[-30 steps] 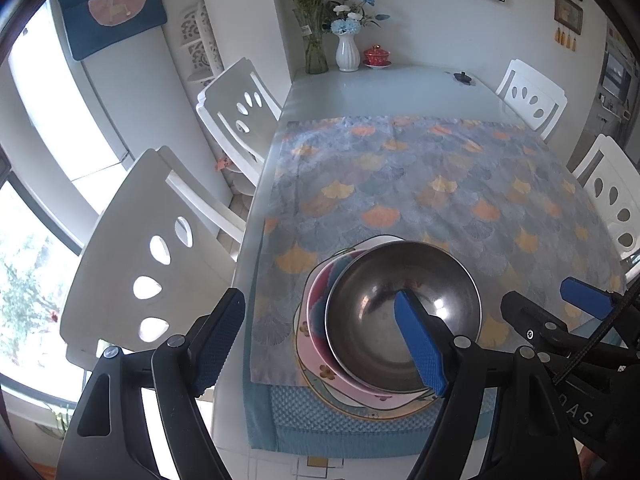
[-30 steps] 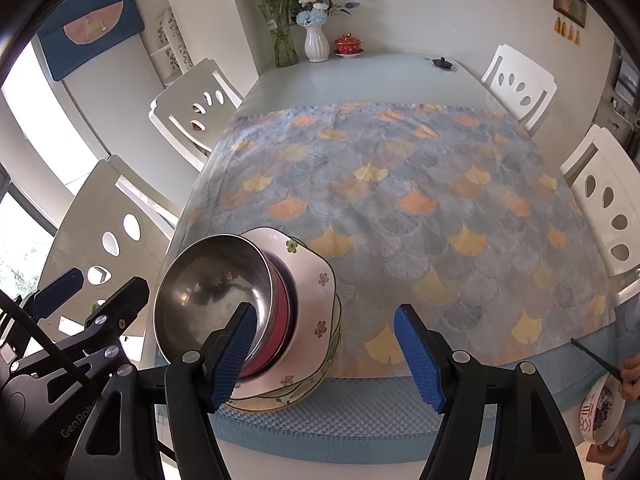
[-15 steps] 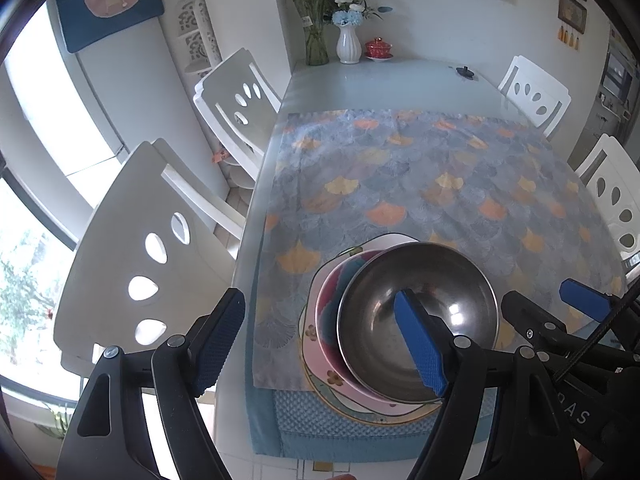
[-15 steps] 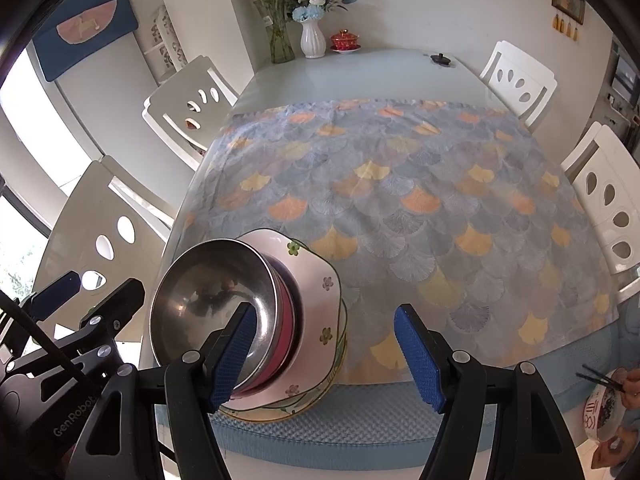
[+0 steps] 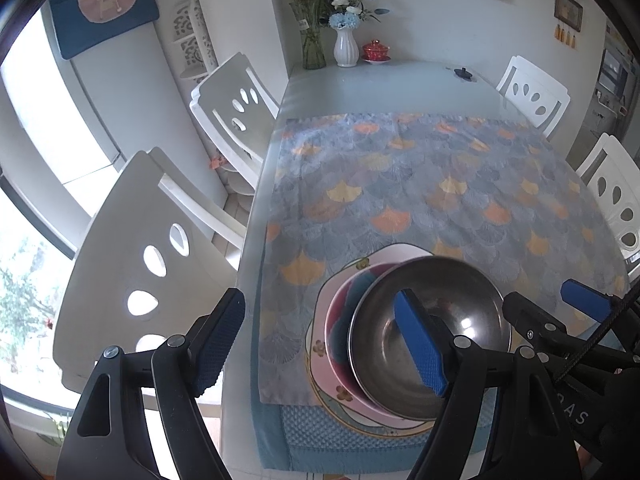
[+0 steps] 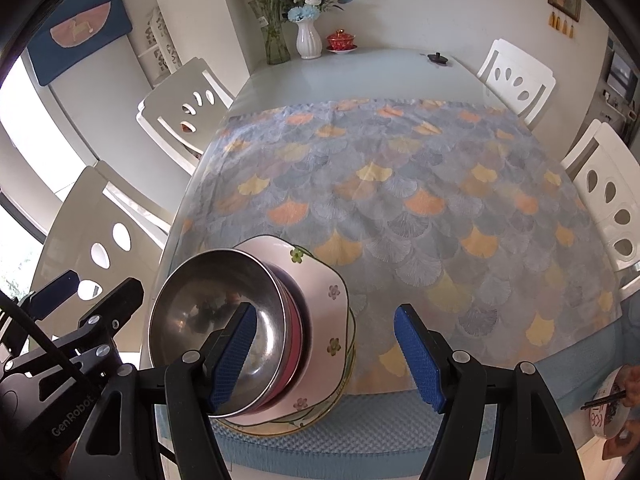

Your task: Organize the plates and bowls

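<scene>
With both the left gripper (image 5: 320, 340) and the right gripper (image 6: 326, 354) held open and empty, the off-centre steel bowl (image 5: 430, 336), lower right of the frame, could have been tipped off the stacked plates (image 6: 324, 304).

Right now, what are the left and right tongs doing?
Left tongs: open, holding nothing.
Right tongs: open, holding nothing.

Steel bowl (image 6: 216, 316) tops the stacked plates (image 6: 320, 304) beside the right gripper's (image 6: 326, 354) spread jaws

Steel bowl (image 6: 216, 320), seemingly pink bowl (image 5: 340, 320), flowered plate (image 6: 324, 320), fan-patterned cloth (image 6: 400, 200).
</scene>
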`<action>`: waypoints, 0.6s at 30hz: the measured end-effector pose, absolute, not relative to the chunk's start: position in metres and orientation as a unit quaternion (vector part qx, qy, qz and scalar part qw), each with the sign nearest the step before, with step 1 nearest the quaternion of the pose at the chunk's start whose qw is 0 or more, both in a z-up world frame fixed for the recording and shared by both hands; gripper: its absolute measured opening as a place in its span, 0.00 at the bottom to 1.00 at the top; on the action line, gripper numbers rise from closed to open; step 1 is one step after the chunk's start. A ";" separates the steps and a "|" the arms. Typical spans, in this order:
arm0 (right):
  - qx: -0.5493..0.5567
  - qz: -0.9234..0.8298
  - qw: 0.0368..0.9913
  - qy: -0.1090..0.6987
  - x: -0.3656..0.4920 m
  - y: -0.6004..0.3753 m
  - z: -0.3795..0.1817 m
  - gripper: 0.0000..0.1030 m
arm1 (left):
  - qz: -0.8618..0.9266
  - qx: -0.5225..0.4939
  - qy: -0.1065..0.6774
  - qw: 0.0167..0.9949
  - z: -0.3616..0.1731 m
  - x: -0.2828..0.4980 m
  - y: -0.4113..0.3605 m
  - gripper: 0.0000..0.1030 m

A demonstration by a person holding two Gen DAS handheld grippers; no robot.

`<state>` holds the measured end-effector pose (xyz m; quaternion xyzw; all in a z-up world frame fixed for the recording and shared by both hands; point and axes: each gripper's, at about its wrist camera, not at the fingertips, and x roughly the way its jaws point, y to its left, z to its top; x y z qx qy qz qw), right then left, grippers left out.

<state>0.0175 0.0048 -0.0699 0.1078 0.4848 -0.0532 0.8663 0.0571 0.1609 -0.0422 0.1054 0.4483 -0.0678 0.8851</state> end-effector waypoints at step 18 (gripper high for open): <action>0.078 -0.084 0.875 0.471 0.024 0.003 -0.058 0.67 | -0.076 0.117 0.437 0.889 -0.036 0.065 0.156 0.74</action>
